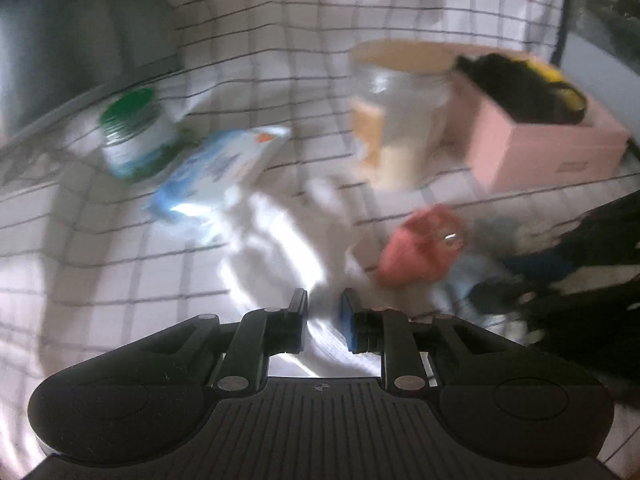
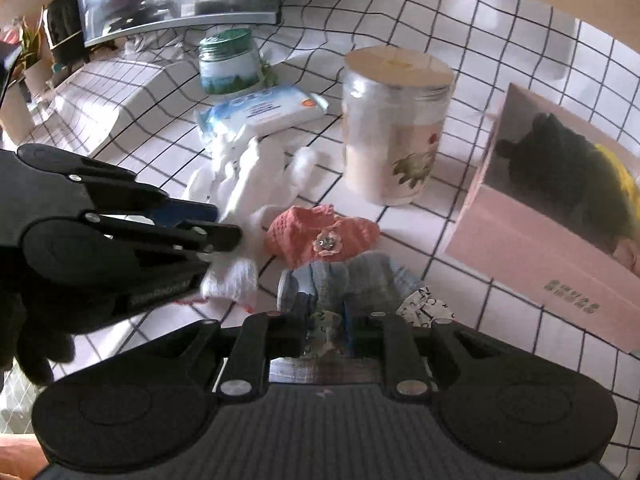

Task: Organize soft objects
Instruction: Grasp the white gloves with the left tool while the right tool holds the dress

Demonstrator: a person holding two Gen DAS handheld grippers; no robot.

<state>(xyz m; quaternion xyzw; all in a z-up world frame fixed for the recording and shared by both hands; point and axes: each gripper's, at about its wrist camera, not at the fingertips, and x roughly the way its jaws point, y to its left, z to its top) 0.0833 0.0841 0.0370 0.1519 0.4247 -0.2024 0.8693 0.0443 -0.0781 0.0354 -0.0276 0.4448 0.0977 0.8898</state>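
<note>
A tabletop (image 2: 460,32) covered with a white, black-gridded cloth was shown in both wrist views. The right gripper (image 2: 325,322) was seen with its fingers (image 2: 298,320) nearly closed on a patterned piece of fabric (image 2: 326,330) at the near edge of a small heap of soft items; a blue-grey knitted piece (image 2: 360,276) lay just behind the fingers, and a coral knitted piece (image 2: 320,232) bearing a flower ornament lay touching it on the far side. The left gripper (image 2: 224,232), viewed from the side, was seen with its fingers narrowly parted over a white cloth (image 2: 248,184); whether the cloth was actually pinched could not be told, and the left wrist view (image 1: 324,312) was too blurred to settle it. Beyond the heap stood a clear jar with a tan lid (image 2: 394,128), a green-lidded jar (image 2: 230,62) and a pack of wet wipes (image 2: 264,110). To the right, a pink box (image 2: 540,256) was shown open, with black and yellow soft items (image 2: 568,184) inside.
</note>
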